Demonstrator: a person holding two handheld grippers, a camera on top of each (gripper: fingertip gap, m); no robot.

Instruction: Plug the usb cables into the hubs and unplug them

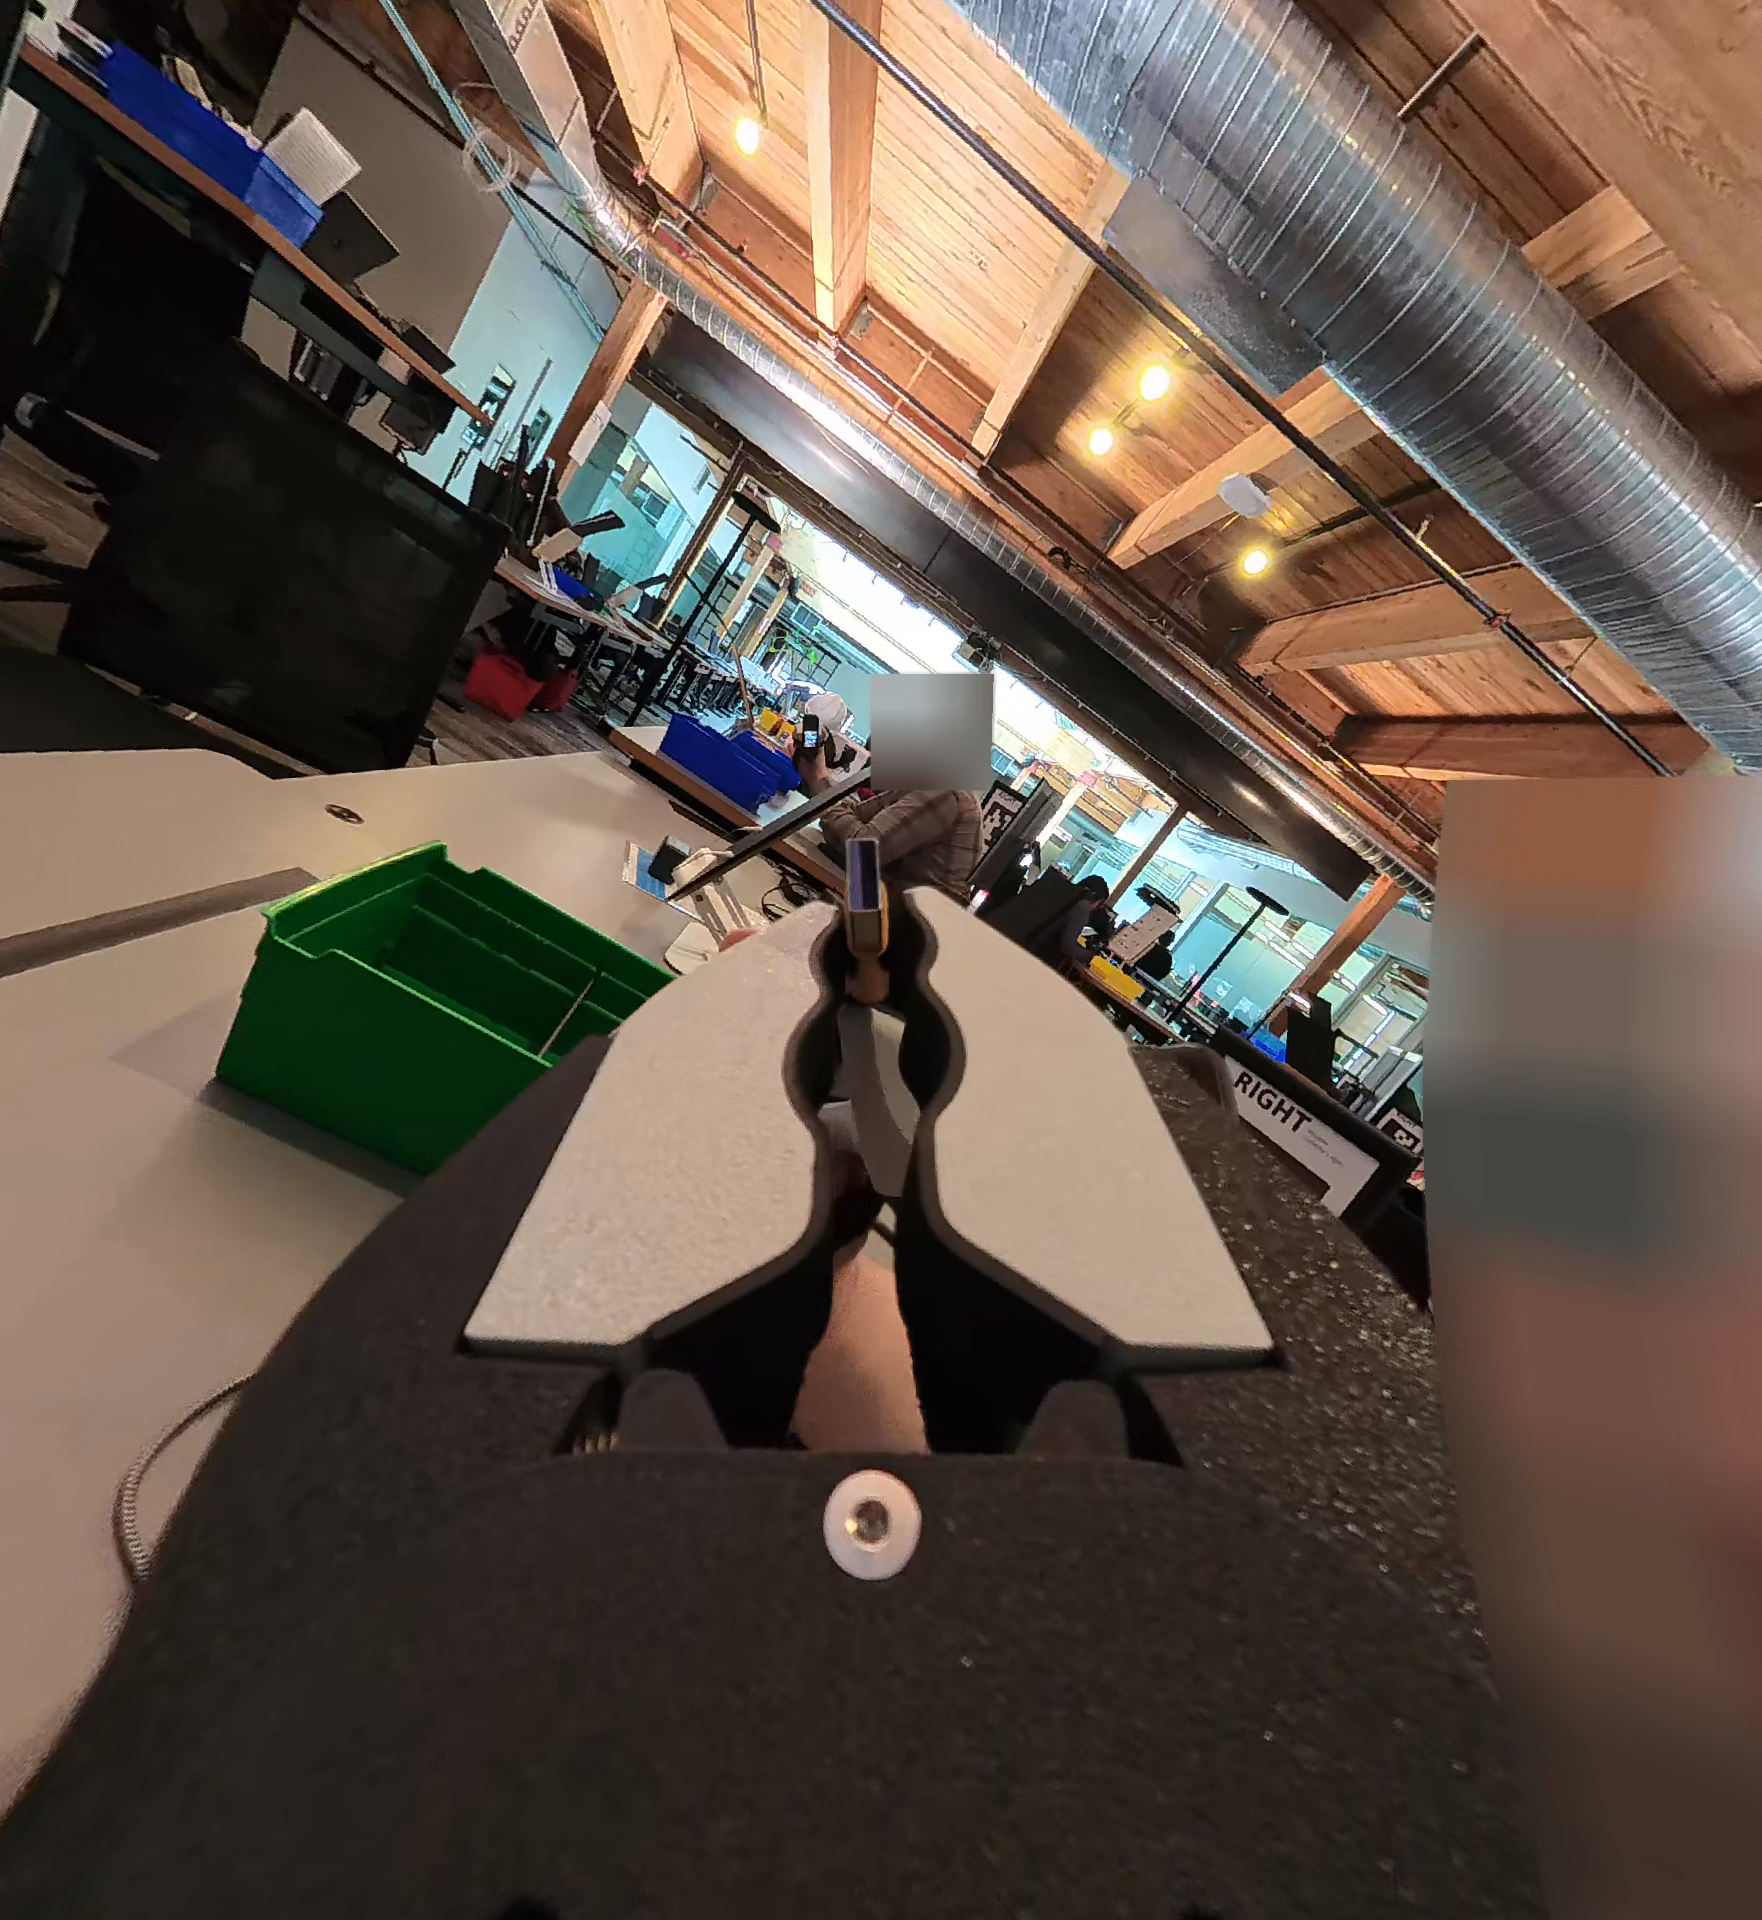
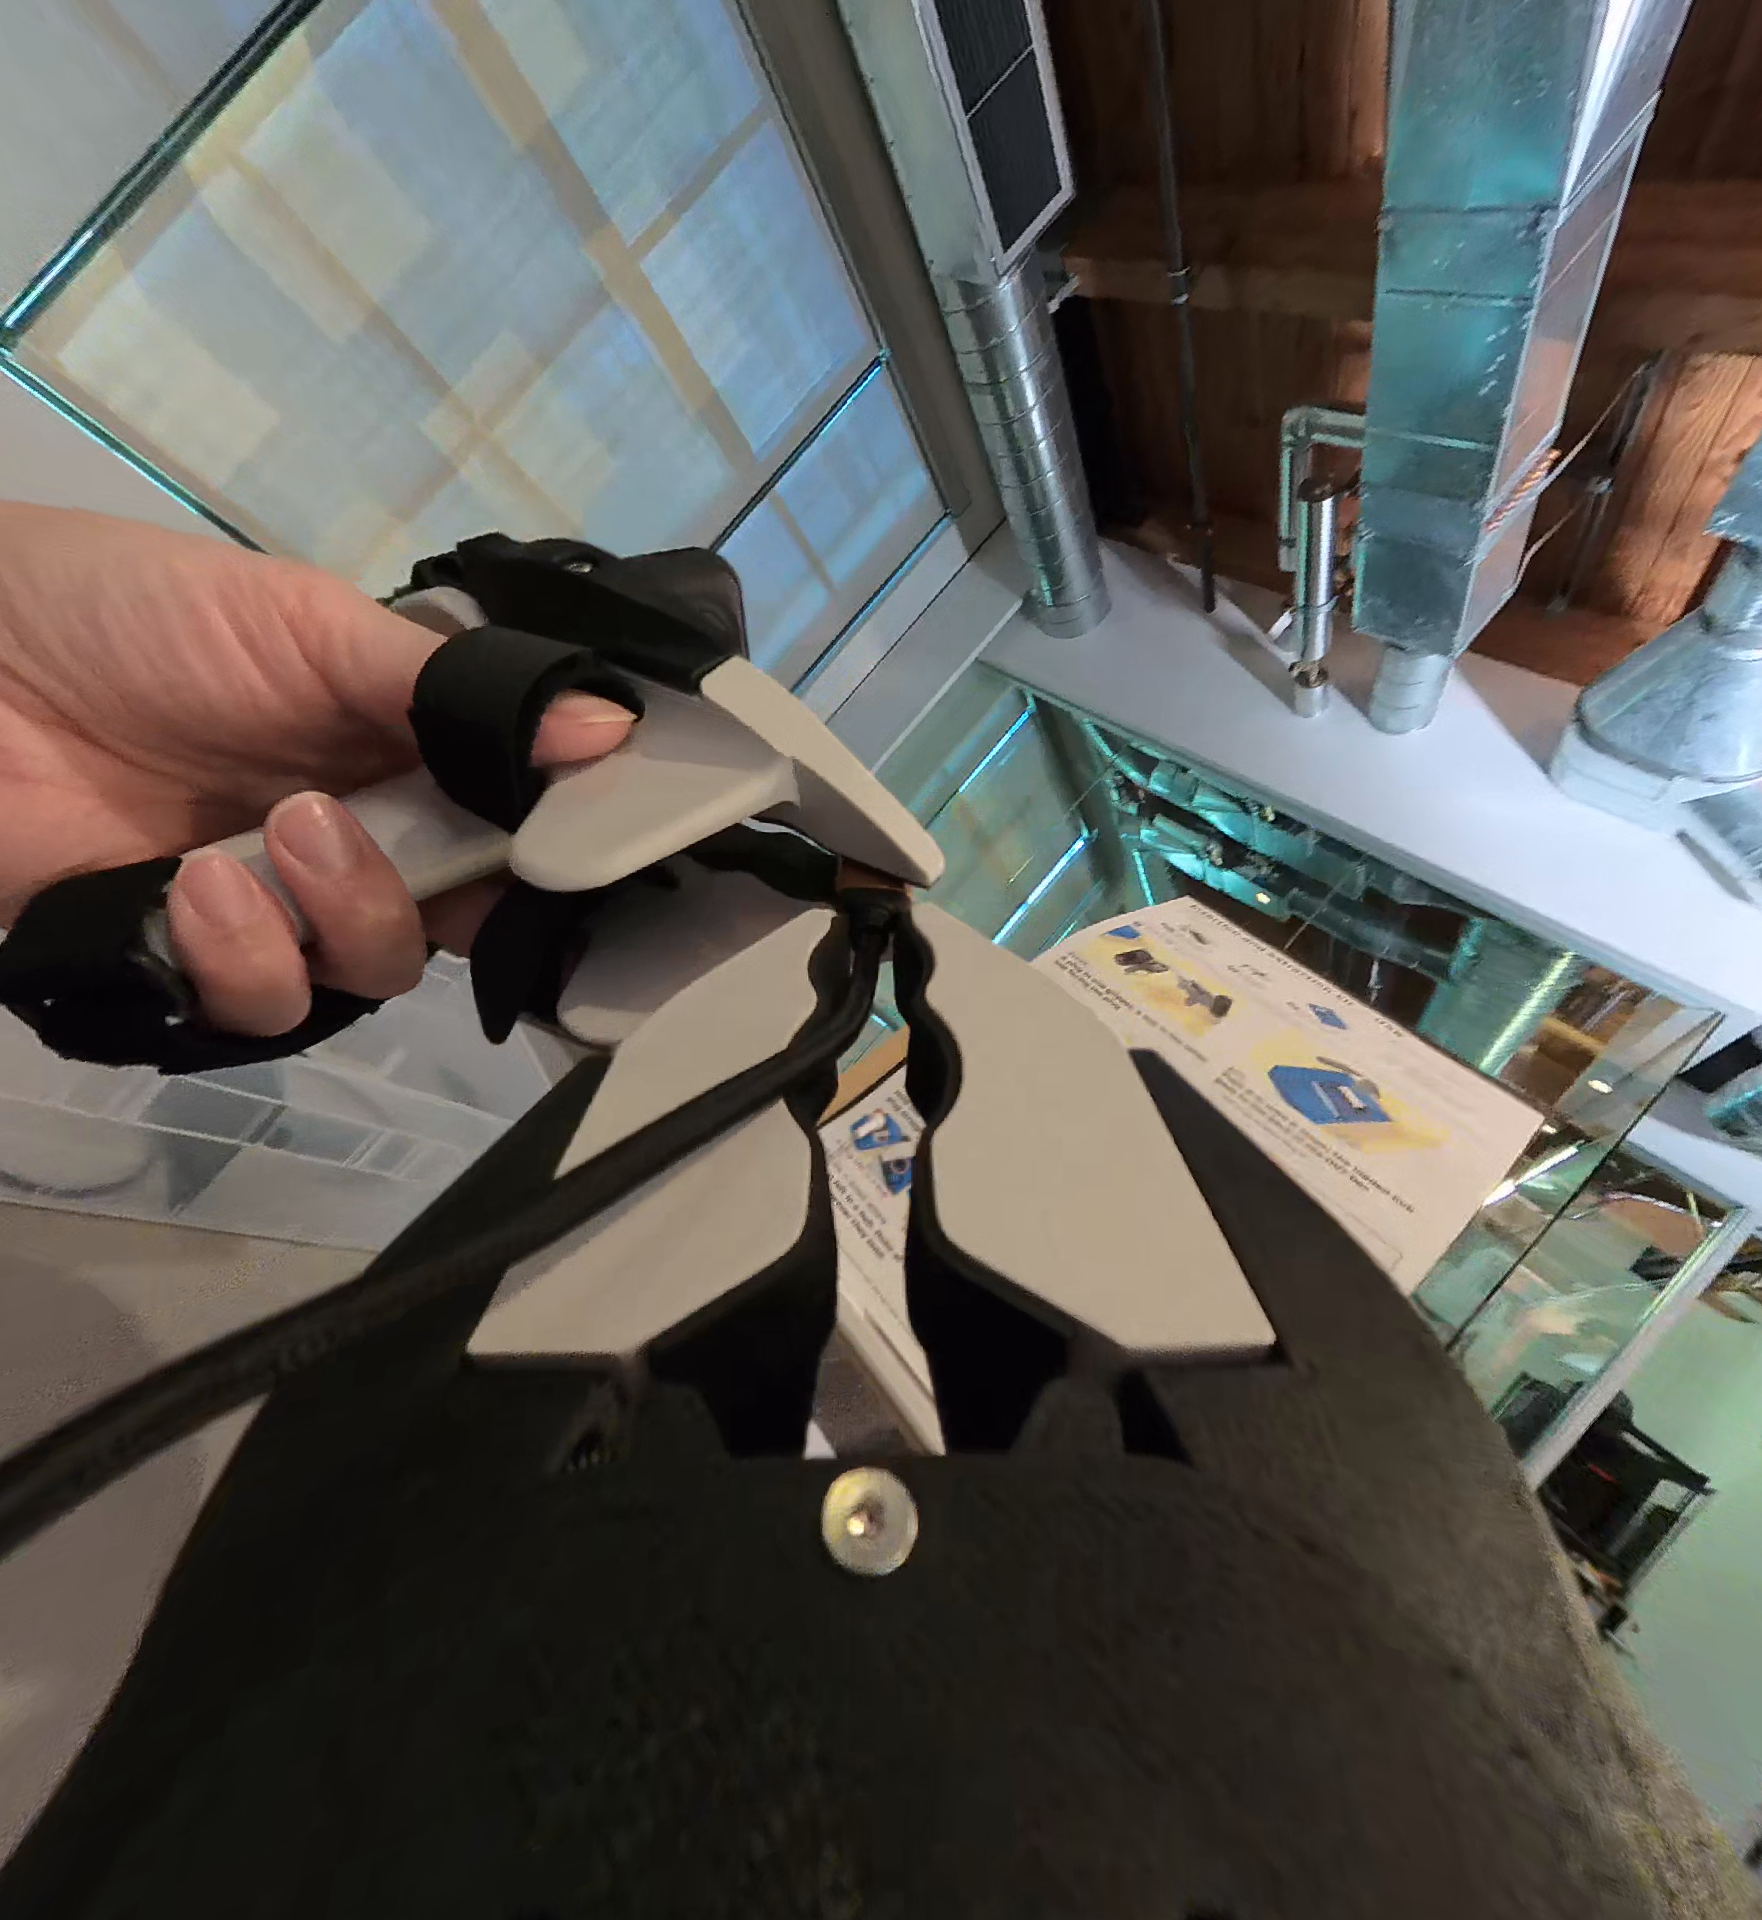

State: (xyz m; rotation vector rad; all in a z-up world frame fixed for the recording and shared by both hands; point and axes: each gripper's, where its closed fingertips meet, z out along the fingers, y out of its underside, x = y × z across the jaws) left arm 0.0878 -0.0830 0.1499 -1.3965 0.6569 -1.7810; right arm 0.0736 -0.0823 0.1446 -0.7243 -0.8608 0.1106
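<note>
USB plug (image 1: pixel 864 878) stands clamped at the tips of the left claw (image 1: pixel 869 935), its metal end poking up past the fingers and its orange-brown body pinched between them, raised above the table (image 1: pixel 77 1143). From the right wrist view, the right claw (image 2: pixel 882 914) is drawn in narrow around the black cable (image 2: pixel 648 1153) just behind that plug, where the strain relief begins; the cable runs down across its left finger toward the table's near edge. A hand (image 2: pixel 160 727) works the left claw from the side, and the two claws meet tip to tip. No hub shows in either view. A green bin (image 1: pixel 420 1008) sits toward the table's far side.

The cable looks light and limp, with a braided jacket that should give fair grip, so it will sag and swing if held far back. The plug body is stiff and small; holding it by its flat sides, close to the metal, seems best for steering it into a port.
</note>
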